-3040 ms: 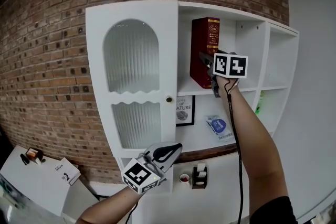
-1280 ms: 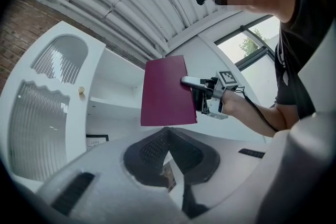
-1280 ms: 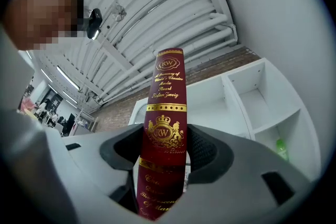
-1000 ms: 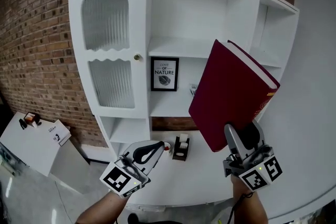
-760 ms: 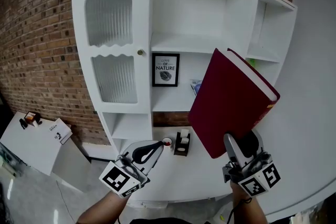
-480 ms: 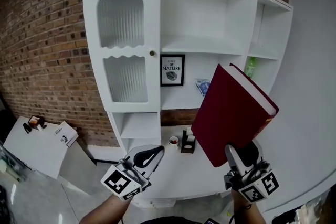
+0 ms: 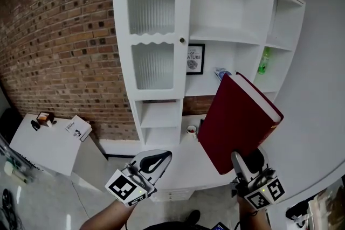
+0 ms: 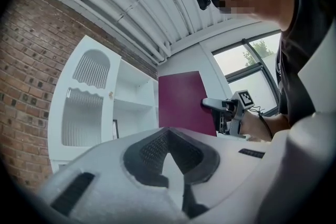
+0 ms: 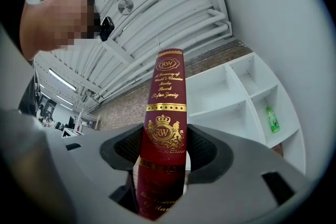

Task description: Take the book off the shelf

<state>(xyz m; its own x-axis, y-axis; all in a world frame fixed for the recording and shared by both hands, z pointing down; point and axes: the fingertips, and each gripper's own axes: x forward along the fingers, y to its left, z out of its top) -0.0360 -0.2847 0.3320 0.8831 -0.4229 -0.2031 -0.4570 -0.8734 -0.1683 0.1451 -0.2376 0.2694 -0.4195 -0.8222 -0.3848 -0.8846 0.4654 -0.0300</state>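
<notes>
A thick dark red book [image 7: 237, 121] with gold print on its spine [image 9: 165, 113] is off the shelf and tilts up and to the right in front of the white cabinet. My right gripper [image 7: 243, 163] is shut on its lower end, with the spine between the pads [image 9: 163, 160]. The upper shelf board [image 7: 221, 39] is bare. My left gripper [image 7: 153, 161] hangs low at the left, jaws together [image 8: 168, 136] and holding nothing. The left gripper view shows the book's cover [image 8: 184, 102] and the right gripper [image 8: 216, 106] beside it.
The cabinet has a fluted-glass door [image 7: 153, 35] on the left. A framed print [image 7: 195, 59] and a green bottle [image 7: 263, 61] stand on lower shelves, and a small cup [image 7: 192, 129] on the counter. A white table [image 7: 43, 143] stands lower left by the brick wall [image 7: 59, 35].
Three seconds ago the book stood on the shelf with the right gripper at it. Over the last second both grippers drew back and the cabinet slid right; the book stays gripped.
</notes>
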